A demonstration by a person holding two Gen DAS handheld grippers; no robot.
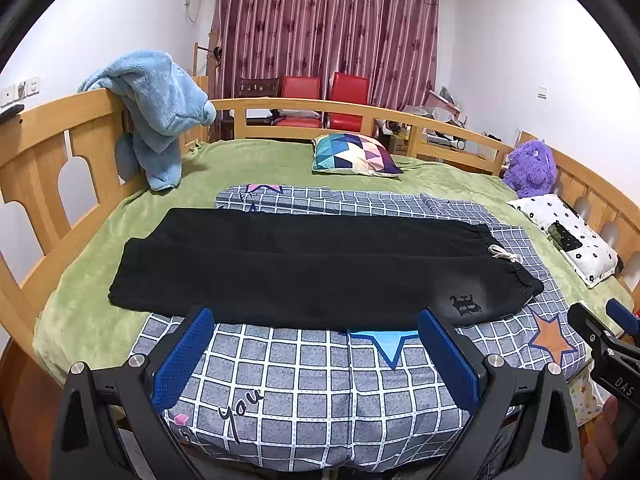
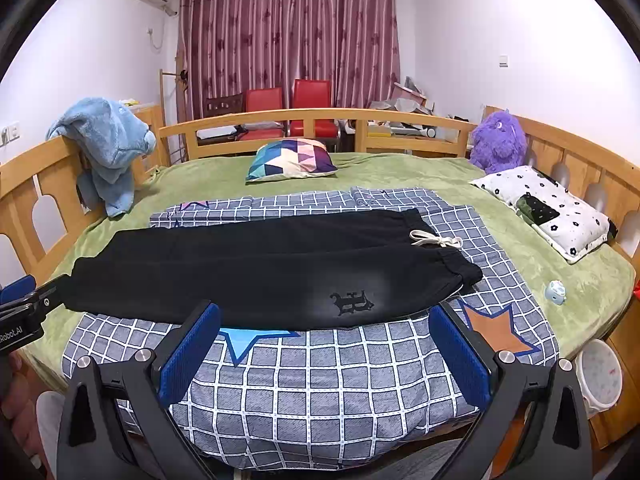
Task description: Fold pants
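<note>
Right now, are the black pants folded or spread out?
Spread out: the black drawstring pants lie full length, both legs side by side on the checked blanket.

Pants [image 1: 320, 268] lie across the quilt [image 1: 320, 380], cushion [image 1: 354, 155] behind them.

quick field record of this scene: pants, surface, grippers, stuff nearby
pants: black pants lying flat, legs side by side, waistband to the right, white drawstring showing
surface: checked quilt over a green blanket on a wooden-railed bed
left gripper: open, empty, short of the pants' near edge
right gripper: open, empty, near the logo
nearby: patchwork cushion, purple plush, blue plush
</note>
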